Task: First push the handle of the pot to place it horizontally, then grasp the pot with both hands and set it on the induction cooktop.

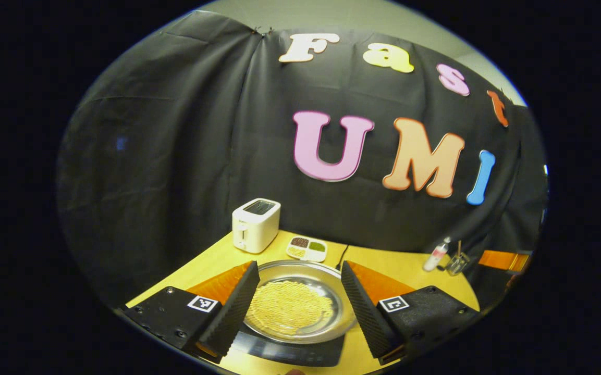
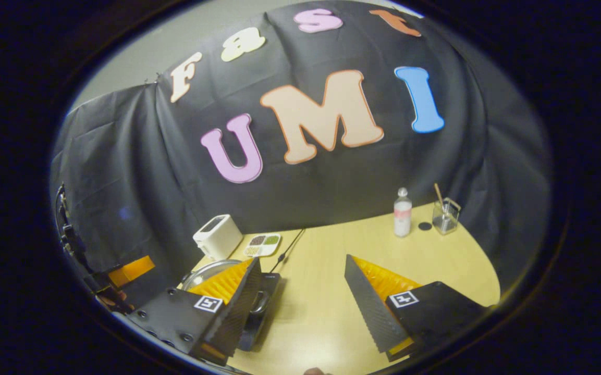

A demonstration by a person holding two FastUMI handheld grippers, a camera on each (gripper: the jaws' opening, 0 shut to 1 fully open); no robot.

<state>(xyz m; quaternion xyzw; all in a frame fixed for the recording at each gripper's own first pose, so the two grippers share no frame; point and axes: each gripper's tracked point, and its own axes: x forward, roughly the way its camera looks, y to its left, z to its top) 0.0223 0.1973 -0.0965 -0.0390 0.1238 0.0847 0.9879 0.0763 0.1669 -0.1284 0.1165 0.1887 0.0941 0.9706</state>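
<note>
In the left gripper view, the left gripper (image 1: 297,307) hangs released, its two fingers spread wide on either side of the pot (image 1: 300,301) without touching it. The pot is a shallow metal pan with a pale textured inside, and it sits on the cooktop (image 1: 290,353), a dark slab on the yellow table (image 1: 383,263). Beyond the pot lie a small divided tray (image 1: 307,248) and, left of it, a white toaster (image 1: 256,225); a bottle (image 1: 437,254) and a glass holder (image 1: 457,263) stand far off to the right. In the right gripper view, the right gripper (image 2: 304,307) is likewise released, fingers wide apart over bare tabletop, gripping nothing. Its left finger partly hides the pot (image 2: 211,273) and cooktop (image 2: 264,302). Farther back stand the toaster (image 2: 218,237), tray (image 2: 262,244), bottle (image 2: 402,213) and holder (image 2: 445,216).
</note>
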